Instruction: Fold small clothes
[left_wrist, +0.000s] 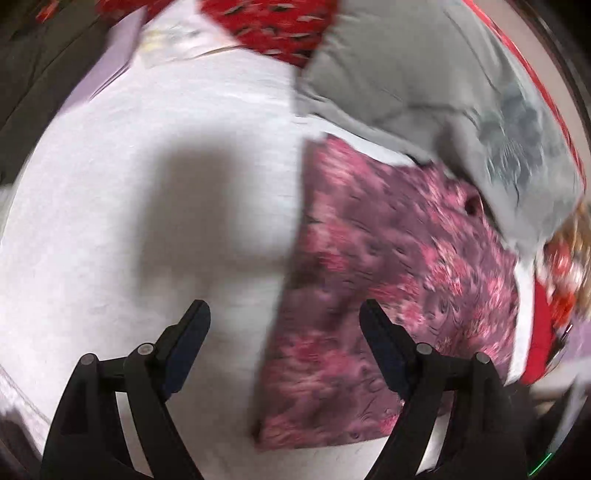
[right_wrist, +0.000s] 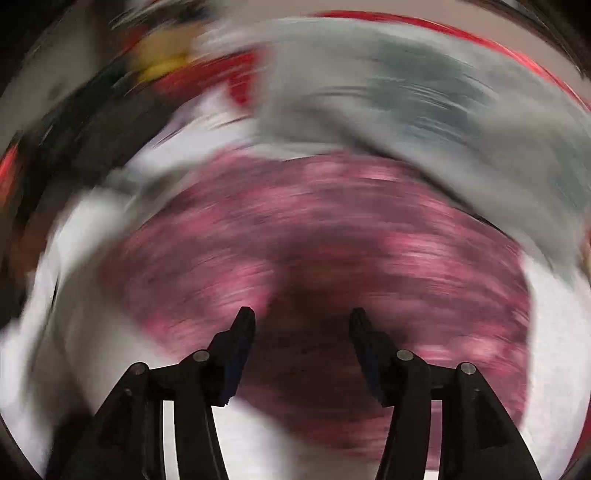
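Note:
A pink and purple patterned cloth (left_wrist: 388, 280) lies flat on the white surface (left_wrist: 147, 192), folded to a rough rectangle. My left gripper (left_wrist: 284, 310) is open and empty above its left edge. In the right wrist view, which is heavily blurred, the same cloth (right_wrist: 314, 240) fills the middle. My right gripper (right_wrist: 301, 317) is open and empty over it. A grey garment with a dark print (left_wrist: 443, 92) lies beyond the cloth, also in the right wrist view (right_wrist: 424, 99).
A red patterned fabric (left_wrist: 273, 22) lies at the far edge. More red cloth (left_wrist: 543, 332) sits at the right. A pale lilac piece (left_wrist: 118, 48) lies at the far left. Something yellow (right_wrist: 162, 62) blurs at the upper left.

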